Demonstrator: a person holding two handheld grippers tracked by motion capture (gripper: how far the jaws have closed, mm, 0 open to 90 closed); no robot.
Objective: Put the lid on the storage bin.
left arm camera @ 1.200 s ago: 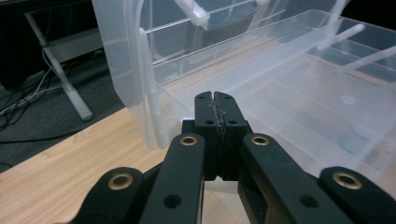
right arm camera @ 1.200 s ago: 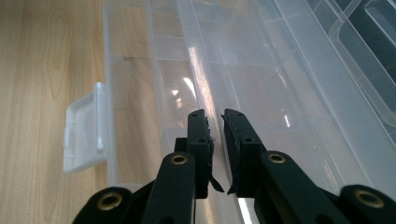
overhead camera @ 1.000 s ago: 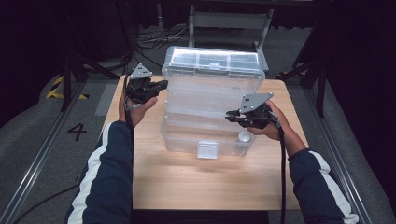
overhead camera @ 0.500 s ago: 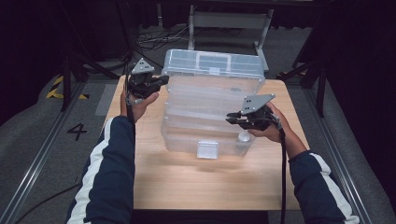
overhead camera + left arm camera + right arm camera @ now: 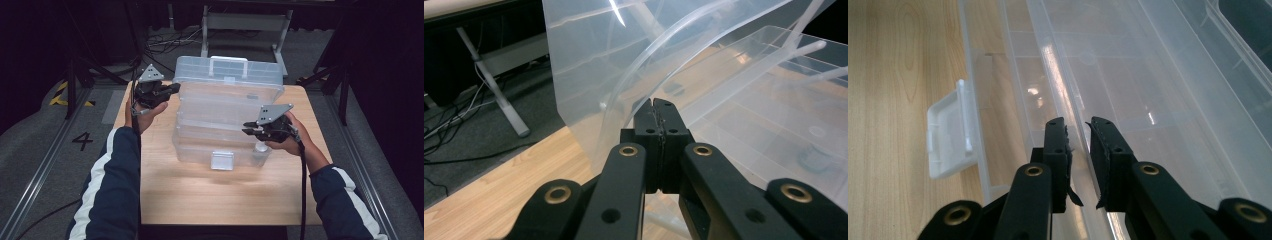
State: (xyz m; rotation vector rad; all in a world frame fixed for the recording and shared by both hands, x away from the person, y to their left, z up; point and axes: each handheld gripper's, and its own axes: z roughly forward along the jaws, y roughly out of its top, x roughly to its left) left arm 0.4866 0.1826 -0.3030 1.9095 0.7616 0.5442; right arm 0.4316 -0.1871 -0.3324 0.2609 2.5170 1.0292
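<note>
My left gripper [image 5: 172,89], near the table's [image 5: 200,200] far-left corner, has its jaws pressed together at the storage box's [image 5: 225,125] raised lid [image 5: 227,75]. My right gripper [image 5: 248,131], jaws slightly parted, straddles a tray rim [image 5: 1068,120]. I'd lift evenly to avoid twisting.

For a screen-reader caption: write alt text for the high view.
A person at a wooden table holds a clear plastic box with its lid raised, a tool in each hand. The left tool is at the lid's left edge; the right tool is at the box's right side. A white latch hangs at the front.
</note>
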